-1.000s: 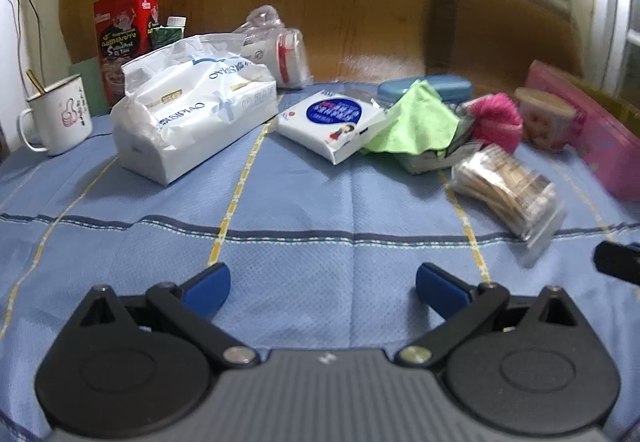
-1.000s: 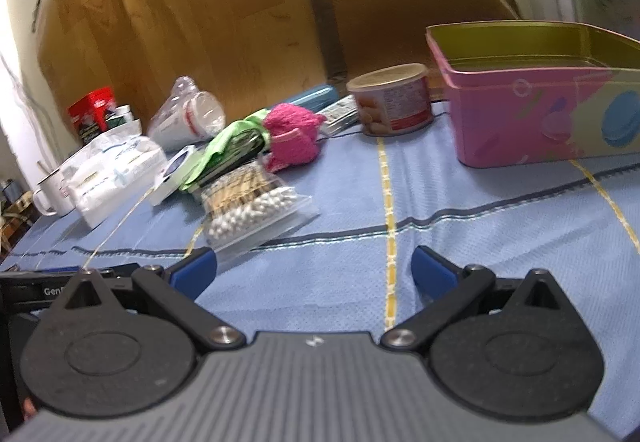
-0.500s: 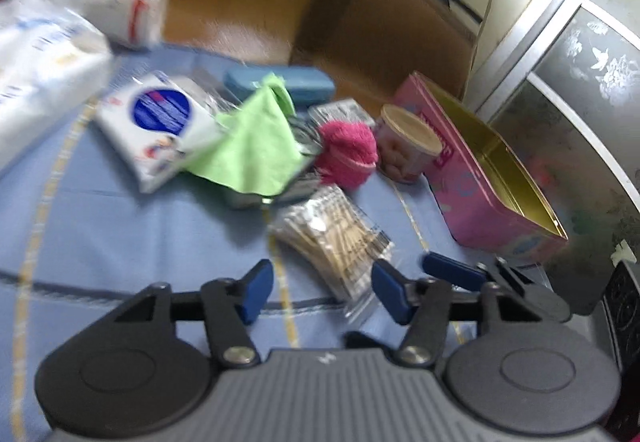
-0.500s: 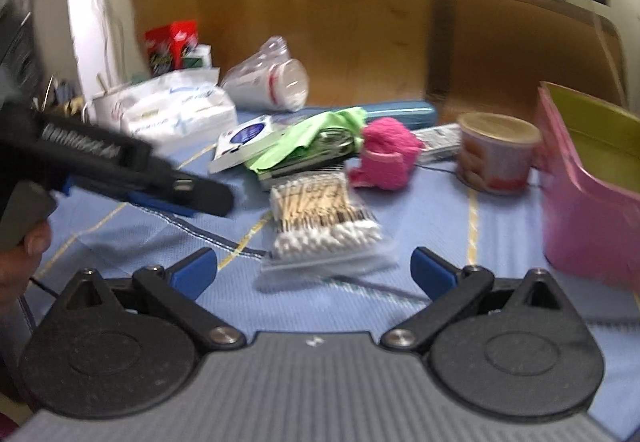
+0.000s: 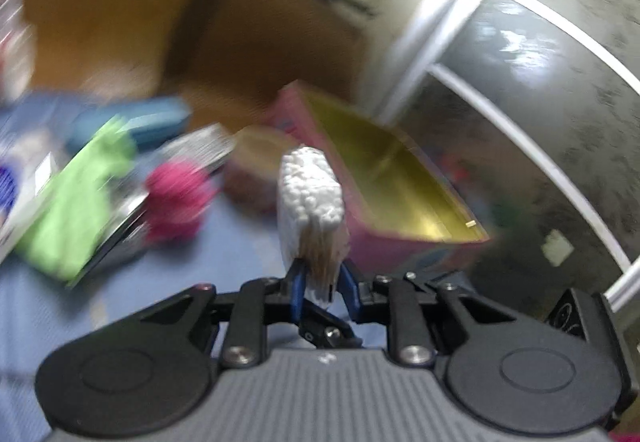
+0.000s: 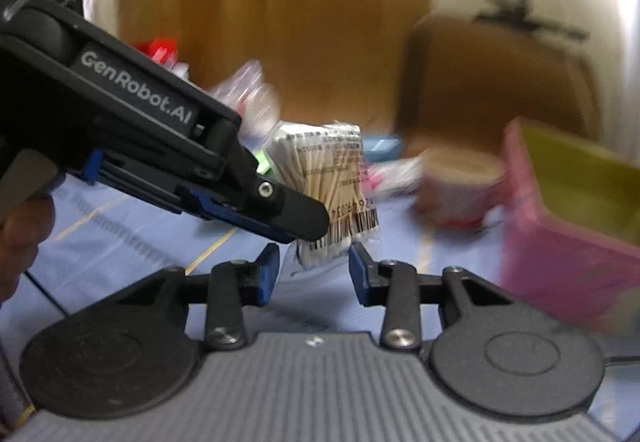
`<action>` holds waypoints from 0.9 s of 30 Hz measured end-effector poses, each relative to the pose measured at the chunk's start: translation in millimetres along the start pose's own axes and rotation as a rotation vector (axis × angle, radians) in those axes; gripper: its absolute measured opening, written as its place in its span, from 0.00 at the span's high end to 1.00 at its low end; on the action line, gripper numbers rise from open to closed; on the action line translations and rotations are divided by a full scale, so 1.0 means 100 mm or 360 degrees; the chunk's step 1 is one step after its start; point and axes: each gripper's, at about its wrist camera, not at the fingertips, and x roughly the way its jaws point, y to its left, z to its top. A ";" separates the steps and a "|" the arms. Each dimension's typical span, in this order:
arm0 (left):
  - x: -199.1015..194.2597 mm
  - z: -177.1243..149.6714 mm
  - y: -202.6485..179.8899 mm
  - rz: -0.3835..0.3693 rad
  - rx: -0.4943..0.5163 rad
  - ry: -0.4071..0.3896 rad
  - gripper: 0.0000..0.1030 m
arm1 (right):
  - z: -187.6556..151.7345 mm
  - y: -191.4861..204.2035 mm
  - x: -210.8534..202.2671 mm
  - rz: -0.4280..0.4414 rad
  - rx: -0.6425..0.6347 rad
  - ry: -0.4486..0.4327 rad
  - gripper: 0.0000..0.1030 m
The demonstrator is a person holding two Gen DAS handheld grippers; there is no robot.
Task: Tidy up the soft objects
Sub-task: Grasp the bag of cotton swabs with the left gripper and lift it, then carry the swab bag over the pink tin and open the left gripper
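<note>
We've got the left gripper (image 5: pixel 320 288) clamped on the bag of cotton swabs (image 5: pixel 310 201). In the left wrist view its blue fingers (image 5: pixel 297 288) pinch the lower end of the bag, which stands upright between them, white swab tips at the top, wooden sticks below. The bag is off the blue tablecloth (image 5: pixel 224 254), up in the air in front of the pink tin (image 5: pixel 400 201). The tin is open, gold inside, and sits just behind and to the right of the bag in this view.

Right wrist view: the left gripper (image 6: pixel 308 226) comes in from the left, with the same bag (image 6: pixel 324 177) at its tip, barcode side facing us. Our right gripper (image 6: pixel 313 274) sits just below the bag, fingers (image 6: pixel 266 276) part open, gap about as wide as the bag's bottom edge. We can't tell if they touch the bag; it looks like they don't. The right gripper holds nothing.

Everything else is blurred. On the cloth to the left of the bag: a pink fuzzy ball (image 5: pixel 176 201), a green cloth (image 5: pixel 80 197) draped over a flat packet, a blue case (image 5: pixel 132 121) behind them. A round paper tub (image 6: pixel 460 185) stands between the bag and the pink tin (image 6: pixel 560 238). A brown chair back (image 6: pixel 492 81) and a wooden board (image 6: pixel 260 21) are behind the table.
</note>
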 end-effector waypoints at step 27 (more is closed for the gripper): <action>0.93 0.25 -0.75 0.0417 0.0398 -0.0027 0.69 | -0.14 -1.19 -0.34 -0.0633 0.0520 -0.0278 0.45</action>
